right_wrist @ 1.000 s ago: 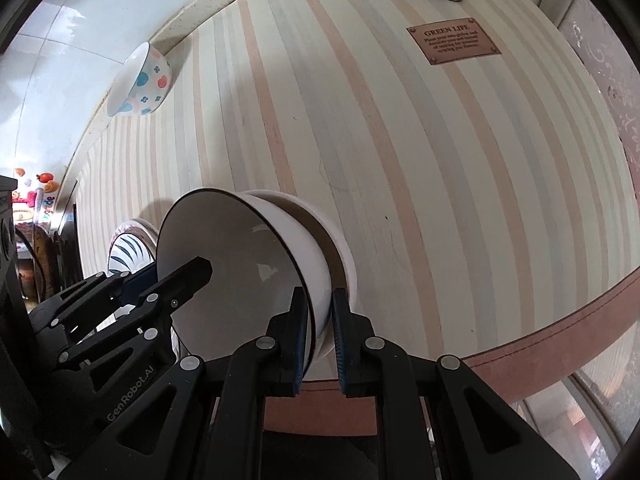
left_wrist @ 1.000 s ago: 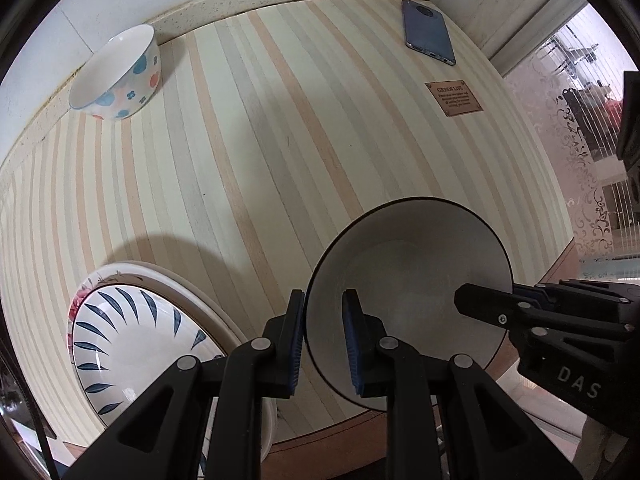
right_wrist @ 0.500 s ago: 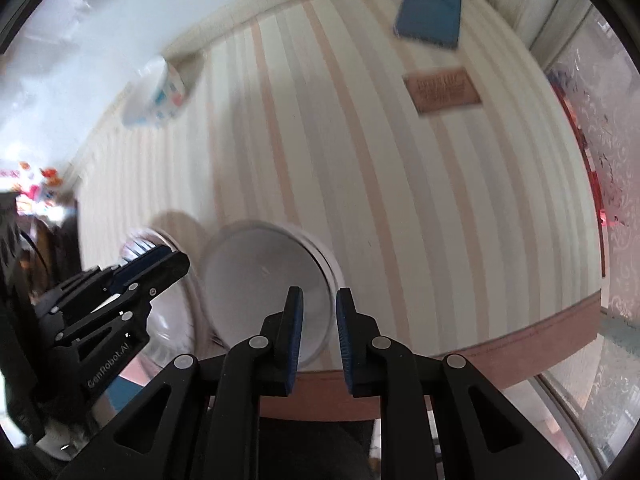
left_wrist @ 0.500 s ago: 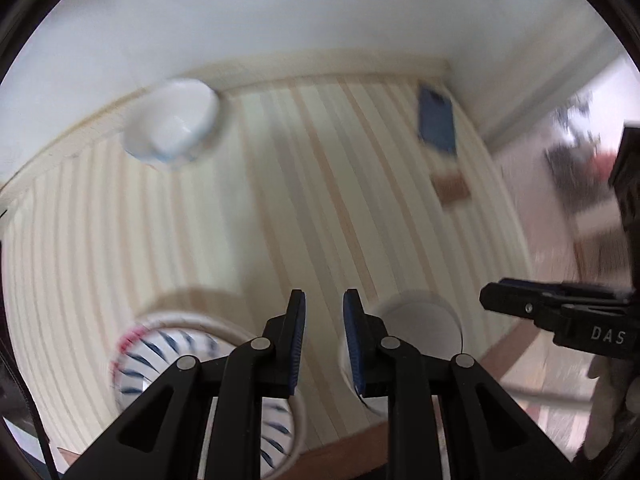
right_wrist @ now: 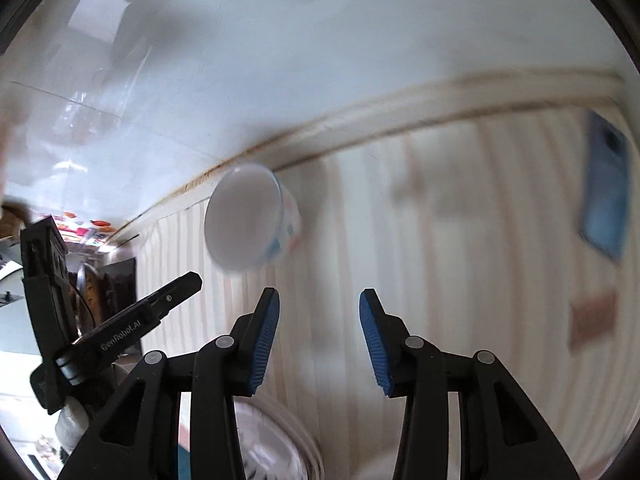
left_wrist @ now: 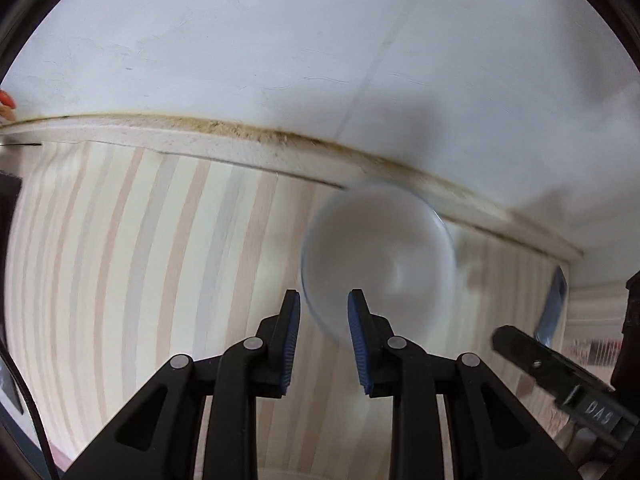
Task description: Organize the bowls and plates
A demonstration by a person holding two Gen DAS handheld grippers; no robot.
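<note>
A white bowl with coloured dots (left_wrist: 378,256) stands on the striped table near the back wall, blurred by motion. It also shows in the right wrist view (right_wrist: 250,218). My left gripper (left_wrist: 323,334) is open and empty, just short of the bowl's near rim. My right gripper (right_wrist: 319,340) is open and empty, to the right of the bowl and short of it. A plate rim (right_wrist: 280,440) shows at the bottom of the right wrist view, under my right gripper. The left gripper (right_wrist: 132,320) shows at the left there; the right gripper (left_wrist: 560,372) shows at the right of the left wrist view.
A blue phone (right_wrist: 606,184) lies flat at the far right of the table, also seen edge-on in the left wrist view (left_wrist: 554,308). A brown label (right_wrist: 592,320) lies near it. The white tiled wall (left_wrist: 320,60) and its ledge run close behind the bowl.
Both grippers let go of the black-rimmed bowl, lifted off it and swung toward the dotted bowl at the back wall. Both jaws have opened wider.
</note>
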